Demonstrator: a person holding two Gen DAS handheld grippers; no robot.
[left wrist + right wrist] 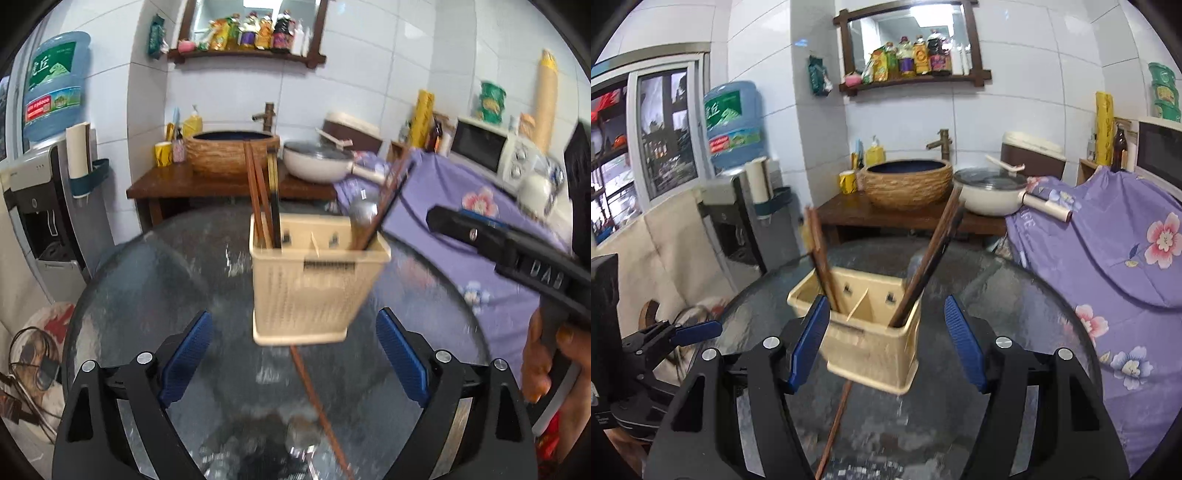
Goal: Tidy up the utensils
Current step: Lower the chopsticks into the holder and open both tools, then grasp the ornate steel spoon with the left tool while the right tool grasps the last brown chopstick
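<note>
A beige slotted utensil holder (314, 284) (875, 354) stands on the round glass table (147, 295). Brown chopsticks (258, 192) (820, 254) lean in its left compartment. More chopsticks (388, 192) (931, 258) and a metal spoon (364, 212) lean in its right one. A single brown chopstick (317, 406) (836, 413) lies on the glass in front of the holder. My left gripper (295, 356) is open above that chopstick, with nothing between its pads. My right gripper (886, 343) is open, its blue pads either side of the holder's near face without pressing on it.
A hand (543, 362) holds the right gripper at the right edge. A purple flowered cloth (1108, 266) covers the counter on the right. Behind the table stand a wooden stand with a woven basin (907, 184), a white pan (990, 195) and a water dispenser (44, 206).
</note>
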